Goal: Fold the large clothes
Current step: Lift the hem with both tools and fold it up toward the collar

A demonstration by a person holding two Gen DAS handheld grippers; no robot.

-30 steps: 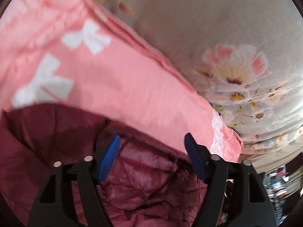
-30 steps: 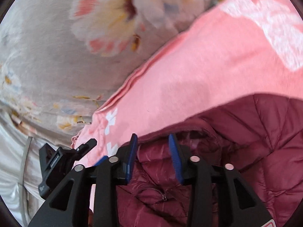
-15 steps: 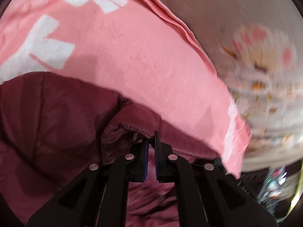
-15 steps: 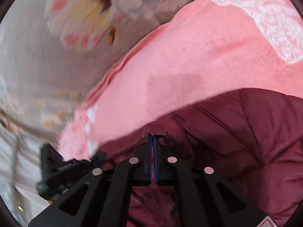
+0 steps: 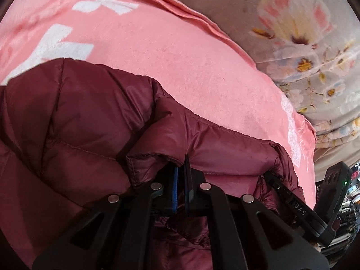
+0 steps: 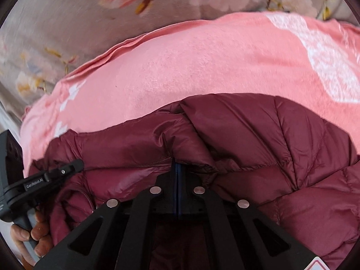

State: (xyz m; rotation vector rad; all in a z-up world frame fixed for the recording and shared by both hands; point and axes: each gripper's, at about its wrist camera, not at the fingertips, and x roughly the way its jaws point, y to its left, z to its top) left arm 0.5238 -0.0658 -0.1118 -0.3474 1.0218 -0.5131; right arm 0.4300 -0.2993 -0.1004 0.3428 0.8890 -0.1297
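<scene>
A dark red quilted puffer jacket [image 5: 78,117] lies on a pink blanket [image 5: 180,63] with white prints. My left gripper [image 5: 181,168] is shut on a folded edge of the jacket near its hem. In the right wrist view the same jacket [image 6: 258,135] fills the lower half, and my right gripper [image 6: 177,168] is shut on another part of its edge. Both pinched edges are raised off the blanket. The right gripper's body shows at the right edge of the left wrist view [image 5: 299,211], and the left gripper's body at the left edge of the right wrist view [image 6: 38,182].
The pink blanket [image 6: 191,63] lies on a grey bedsheet with flower prints [image 5: 292,22], which also shows in the right wrist view [image 6: 67,22]. The bed's edge and a cluttered dark area [image 5: 346,198] are at the far right. A hand [image 6: 33,234] holds the left gripper's handle.
Both grippers went from open over the jacket's edge to shut on it. They then lifted and carried the edge forward over the jacket.
</scene>
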